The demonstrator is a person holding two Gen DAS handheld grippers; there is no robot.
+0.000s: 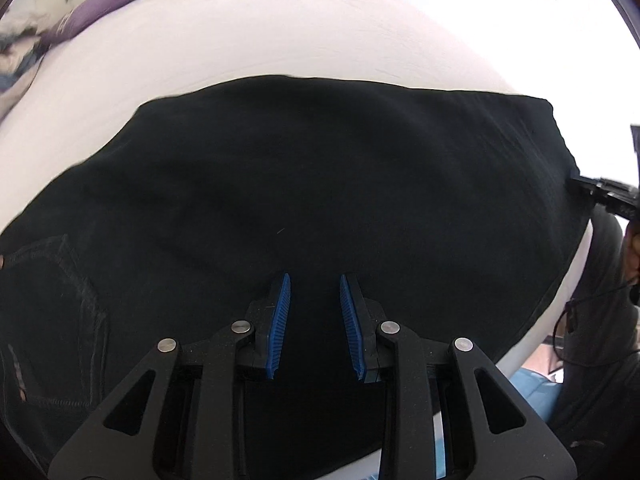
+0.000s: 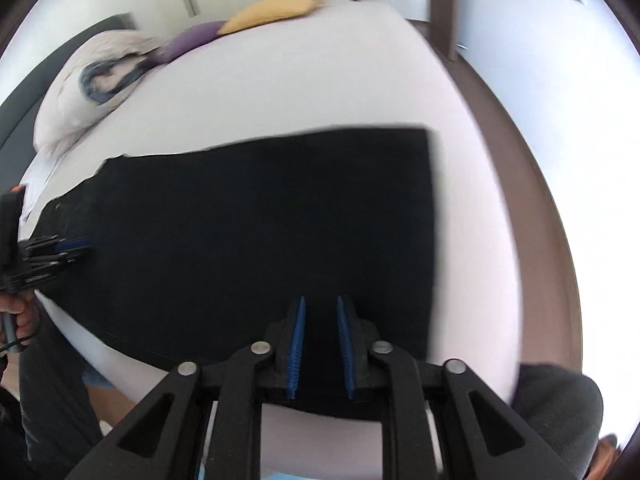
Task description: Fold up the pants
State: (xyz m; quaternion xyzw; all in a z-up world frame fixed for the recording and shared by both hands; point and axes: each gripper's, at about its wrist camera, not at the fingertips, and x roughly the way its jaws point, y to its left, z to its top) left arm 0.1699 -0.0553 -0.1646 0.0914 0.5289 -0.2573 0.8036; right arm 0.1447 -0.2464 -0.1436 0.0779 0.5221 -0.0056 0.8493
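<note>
Black pants (image 1: 320,180) lie spread flat across a white bed (image 1: 280,40), with a stitched back pocket (image 1: 48,300) at the left end. My left gripper (image 1: 314,277) hovers over the middle of the near side; its blue pads stand apart with only the flat cloth below. In the right wrist view the pants (image 2: 260,220) end in a straight edge at the right. My right gripper (image 2: 320,298) is over their near edge, pads parallel with a gap and nothing pinched. The left gripper (image 2: 76,246) shows at the pants' left end, and the right gripper (image 1: 576,184) shows at their right edge.
A yellow pillow (image 2: 272,10), a purple pillow (image 2: 192,42) and a white pillow (image 2: 92,88) lie at the head of the bed (image 2: 320,80). Brown floor (image 2: 532,160) runs along the far side. The person's dark sleeve (image 1: 600,320) and hand (image 2: 24,316) are close by.
</note>
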